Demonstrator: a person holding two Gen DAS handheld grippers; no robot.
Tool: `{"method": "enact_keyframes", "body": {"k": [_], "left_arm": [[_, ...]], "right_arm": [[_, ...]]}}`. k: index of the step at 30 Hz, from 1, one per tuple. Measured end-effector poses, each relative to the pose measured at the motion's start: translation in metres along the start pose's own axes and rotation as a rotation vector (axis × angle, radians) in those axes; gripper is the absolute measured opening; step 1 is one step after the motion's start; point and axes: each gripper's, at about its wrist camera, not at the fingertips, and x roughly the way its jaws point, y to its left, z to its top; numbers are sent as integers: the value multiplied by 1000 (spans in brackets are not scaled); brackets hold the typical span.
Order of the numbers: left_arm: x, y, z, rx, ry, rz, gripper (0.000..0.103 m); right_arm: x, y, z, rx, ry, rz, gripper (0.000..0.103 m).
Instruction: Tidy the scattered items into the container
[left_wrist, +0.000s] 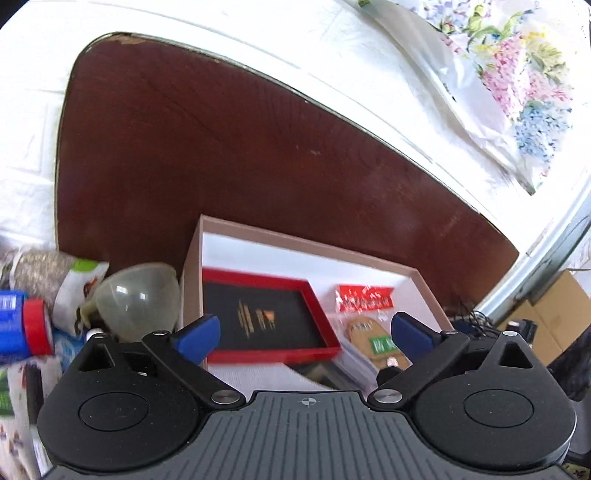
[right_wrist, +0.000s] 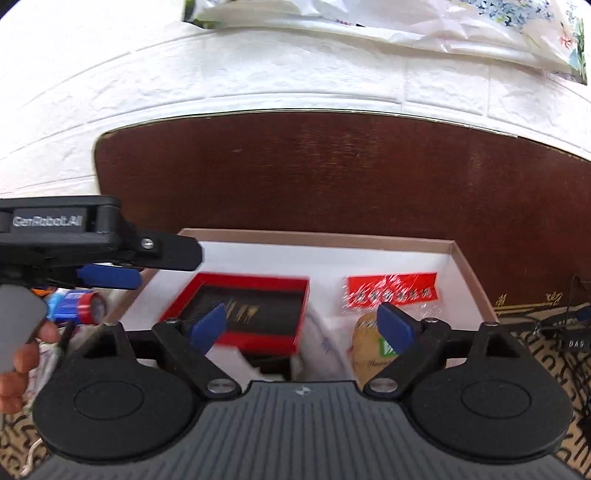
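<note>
A shallow cardboard box (left_wrist: 295, 242) with a white inside sits on the dark wooden table; it also shows in the right wrist view (right_wrist: 314, 236). In it lie a red-framed black box (left_wrist: 266, 317) (right_wrist: 255, 306) and a snack packet with a red header (left_wrist: 364, 301) (right_wrist: 391, 290). My left gripper (left_wrist: 306, 334) is open and empty above the box. My right gripper (right_wrist: 303, 328) is open and empty above it too. The left gripper's body (right_wrist: 99, 236) shows at the left of the right wrist view. Loose items lie left of the box: a blue bottle with a red cap (left_wrist: 26, 325) (right_wrist: 79, 304), a clear rounded lid (left_wrist: 138, 299) and packets (left_wrist: 74, 284).
The brown table (left_wrist: 221, 166) runs back to a white brick-pattern wall (right_wrist: 258, 74). A flowered plastic bag (left_wrist: 517, 81) hangs at the upper right. Cables and a cardboard carton (left_wrist: 554, 314) lie off the table's right edge.
</note>
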Motion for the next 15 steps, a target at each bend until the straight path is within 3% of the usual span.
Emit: {"method": "enact_keyframes", "body": {"k": [6, 11, 15], "left_arm": [[-48, -15, -37, 36, 11, 30, 103], [-117, 0, -118, 21, -60, 36, 103], [-151, 17, -179, -43, -40, 117, 103]], "right_arm": [[-37, 12, -16, 22, -1, 44, 102], [-92, 27, -59, 86, -95, 106, 103], [-115, 52, -110, 87, -93, 133, 103]]}}
